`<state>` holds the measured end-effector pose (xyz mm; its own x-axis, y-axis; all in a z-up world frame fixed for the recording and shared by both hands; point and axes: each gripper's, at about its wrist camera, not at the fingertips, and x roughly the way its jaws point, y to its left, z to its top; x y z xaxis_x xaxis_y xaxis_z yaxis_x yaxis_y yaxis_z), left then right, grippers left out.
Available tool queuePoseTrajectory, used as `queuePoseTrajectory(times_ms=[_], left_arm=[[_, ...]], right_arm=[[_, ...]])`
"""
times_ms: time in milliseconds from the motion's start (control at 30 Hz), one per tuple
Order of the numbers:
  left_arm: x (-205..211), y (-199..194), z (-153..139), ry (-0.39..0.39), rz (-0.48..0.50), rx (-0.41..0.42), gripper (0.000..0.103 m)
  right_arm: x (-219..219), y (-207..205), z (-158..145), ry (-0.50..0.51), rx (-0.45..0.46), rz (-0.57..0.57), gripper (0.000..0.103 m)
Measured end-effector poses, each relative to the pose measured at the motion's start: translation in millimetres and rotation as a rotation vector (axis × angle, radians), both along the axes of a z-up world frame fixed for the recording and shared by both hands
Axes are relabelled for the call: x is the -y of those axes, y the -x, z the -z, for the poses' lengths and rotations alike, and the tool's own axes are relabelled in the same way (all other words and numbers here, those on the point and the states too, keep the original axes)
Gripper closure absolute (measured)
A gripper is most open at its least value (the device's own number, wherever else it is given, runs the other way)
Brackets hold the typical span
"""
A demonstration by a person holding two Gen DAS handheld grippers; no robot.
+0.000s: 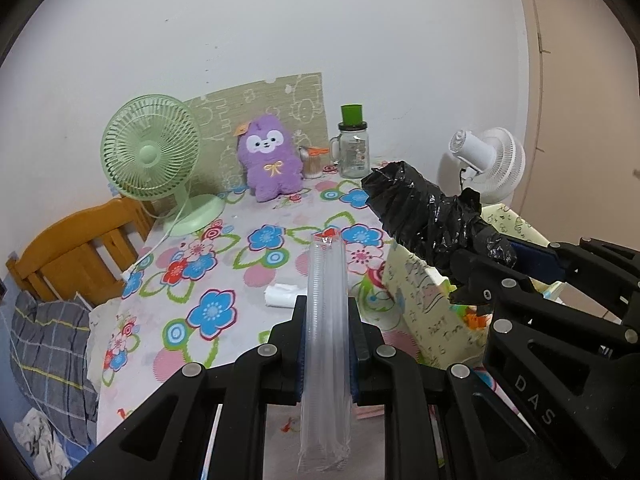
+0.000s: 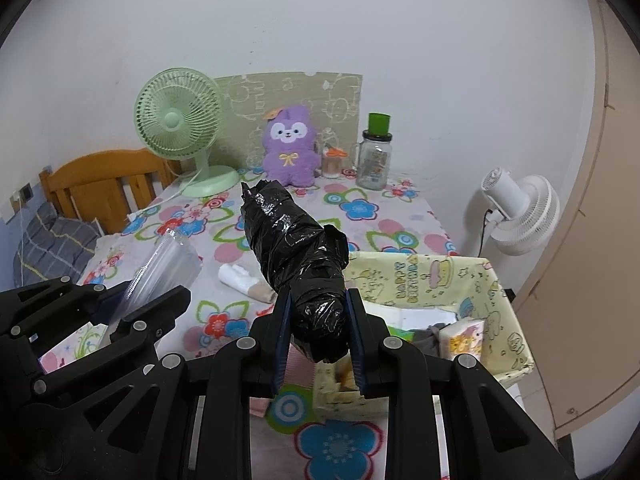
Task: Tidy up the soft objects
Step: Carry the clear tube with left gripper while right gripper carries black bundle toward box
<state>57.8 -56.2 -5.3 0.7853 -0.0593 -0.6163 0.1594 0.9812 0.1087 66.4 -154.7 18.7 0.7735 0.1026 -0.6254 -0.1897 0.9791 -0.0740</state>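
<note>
The left gripper (image 1: 326, 344) is clenched on a clear sleeve of stacked plastic cups (image 1: 325, 320), held above the table near its front edge. I judge the sleeve light, slippery and easily crushed, so a hold near its middle with gentle pressure suits it best (its thin wrap looks apt to slide).

To its right, the right gripper (image 2: 318, 334) is clamped on the near end of a roll of black bin bags (image 2: 294, 248), which points out over the table beside the yellow fabric basket (image 2: 508, 308). The roll looks soft, light and crinkly; it should squash under the jaws without harm, though the glossy film may slip, so gripping the thicker near end seems sound.

On the table, a small white rolled bag (image 2: 240, 276) lies between the two.

The flowered tablecloth (image 1: 224, 248) covers a table set against a white wall. At the back stand a green fan (image 1: 150, 148), a purple plush toy (image 1: 270, 160) and a glass jar (image 1: 354, 152). A white fan (image 2: 520, 210) stands off the table's right side.
</note>
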Motion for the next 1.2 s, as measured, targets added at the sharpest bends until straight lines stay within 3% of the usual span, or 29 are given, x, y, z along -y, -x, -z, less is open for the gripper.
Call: queuePoseTrajectory(times_ms=[1200], left_arm=[[101.7,-43.8,7.8,-0.014,0.14,-0.016,0.089]], right_arm=[[104.6,-32.4,4.8,-0.003,-0.016,0.14,0.074]])
